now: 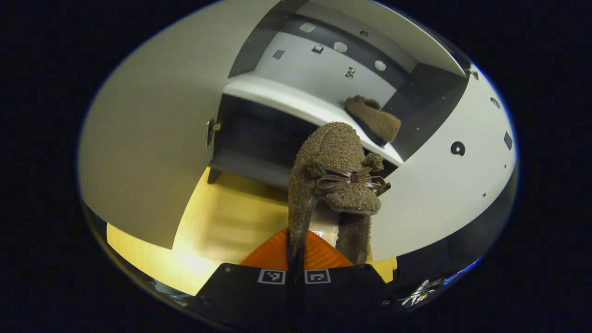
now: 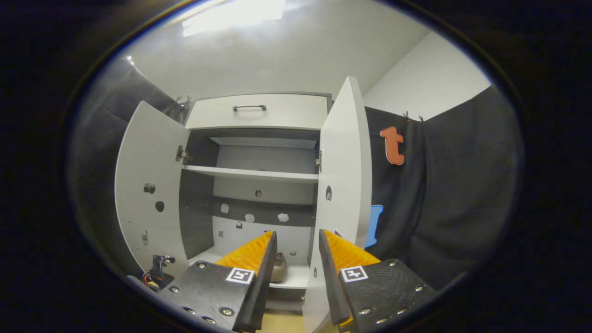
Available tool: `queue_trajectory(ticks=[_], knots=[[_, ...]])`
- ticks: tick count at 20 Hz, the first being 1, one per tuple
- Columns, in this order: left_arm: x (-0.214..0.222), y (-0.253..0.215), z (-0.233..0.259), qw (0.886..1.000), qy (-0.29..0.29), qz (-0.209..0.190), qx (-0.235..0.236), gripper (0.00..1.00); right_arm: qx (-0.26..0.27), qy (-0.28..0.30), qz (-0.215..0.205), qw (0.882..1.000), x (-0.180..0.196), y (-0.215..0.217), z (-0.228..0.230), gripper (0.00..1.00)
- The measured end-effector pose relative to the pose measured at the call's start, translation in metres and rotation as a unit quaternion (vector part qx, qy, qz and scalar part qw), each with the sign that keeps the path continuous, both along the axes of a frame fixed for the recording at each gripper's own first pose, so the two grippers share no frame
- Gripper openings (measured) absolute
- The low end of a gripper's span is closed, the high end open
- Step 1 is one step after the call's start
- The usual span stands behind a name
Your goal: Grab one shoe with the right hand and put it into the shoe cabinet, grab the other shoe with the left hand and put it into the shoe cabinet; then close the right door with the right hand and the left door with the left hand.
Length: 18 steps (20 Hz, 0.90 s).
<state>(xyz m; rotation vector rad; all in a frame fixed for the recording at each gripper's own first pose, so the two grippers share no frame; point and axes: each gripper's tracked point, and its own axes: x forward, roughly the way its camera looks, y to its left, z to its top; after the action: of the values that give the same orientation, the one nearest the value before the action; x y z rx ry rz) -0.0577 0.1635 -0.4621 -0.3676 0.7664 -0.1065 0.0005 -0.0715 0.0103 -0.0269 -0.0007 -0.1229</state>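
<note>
1 fuzzy brown slipper with a bow [image 1: 340, 185] is clamped in the left tool [image 1: 295, 259], short of the white cabinet's shelf [image 1: 286, 99], where the other brown slipper [image 1: 373, 119] already lies. The right tool [image 2: 296, 259] is held apart, empty. Both white doors [image 2: 344, 185] remain open.

— What is the room like?
— A bright white ceiling light [image 2: 233, 11] shines at the top. A plain white wall [image 2: 428, 81] stands behind a dark grey hanging cloth [image 2: 455, 185].
— And the floor?
— It is a pale yellow wooden floor [image 1: 222, 226], smooth and shiny.
</note>
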Motion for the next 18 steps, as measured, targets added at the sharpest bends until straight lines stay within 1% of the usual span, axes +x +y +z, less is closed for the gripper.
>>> queue_trajectory(ticks=[2,5,7,9,11,12,13,14,18], knots=[[0.006,0.002,-0.003,1.0,-0.028,0.002,0.002,0.01,0.008,-0.007,0.005,1.0,-0.005,-0.003,0.004,0.53],[0.007,0.001,-0.002,0.999,-0.053,0.006,0.006,0.01,0.019,-0.023,0.01,1.0,-0.013,-0.01,0.013,0.53],[0.007,0.002,-0.002,0.998,-0.068,0.01,0.004,0.01,0.025,-0.032,0.01,0.999,-0.021,-0.017,0.02,0.53],[0.008,0.005,-0.001,0.996,-0.085,0.011,0.012,0.01,0.029,-0.041,0.003,0.999,-0.028,-0.027,0.026,0.53],[0.011,0.004,-0.003,0.995,-0.101,0.011,0.015,0.01,0.031,-0.049,-0.012,0.998,-0.036,-0.043,0.029,0.54],[0.012,0.005,-0.005,0.994,-0.107,0.013,0.015,0.01,0.031,-0.053,-0.022,0.998,-0.039,-0.052,0.031,0.51],[0.014,0.004,-0.005,0.994,-0.111,0.015,0.016,0.01,0.03,-0.054,-0.033,0.998,-0.043,-0.06,0.03,0.53],[0.014,0.004,-0.006,0.993,-0.115,0.018,0.018,0.01,0.029,-0.055,-0.044,0.997,-0.047,-0.069,0.03,0.53],[0.013,0.006,-0.004,0.993,-0.112,0.02,0.031,0.01,0.024,-0.059,-0.09,0.994,-0.062,-0.102,0.032,0.53]])
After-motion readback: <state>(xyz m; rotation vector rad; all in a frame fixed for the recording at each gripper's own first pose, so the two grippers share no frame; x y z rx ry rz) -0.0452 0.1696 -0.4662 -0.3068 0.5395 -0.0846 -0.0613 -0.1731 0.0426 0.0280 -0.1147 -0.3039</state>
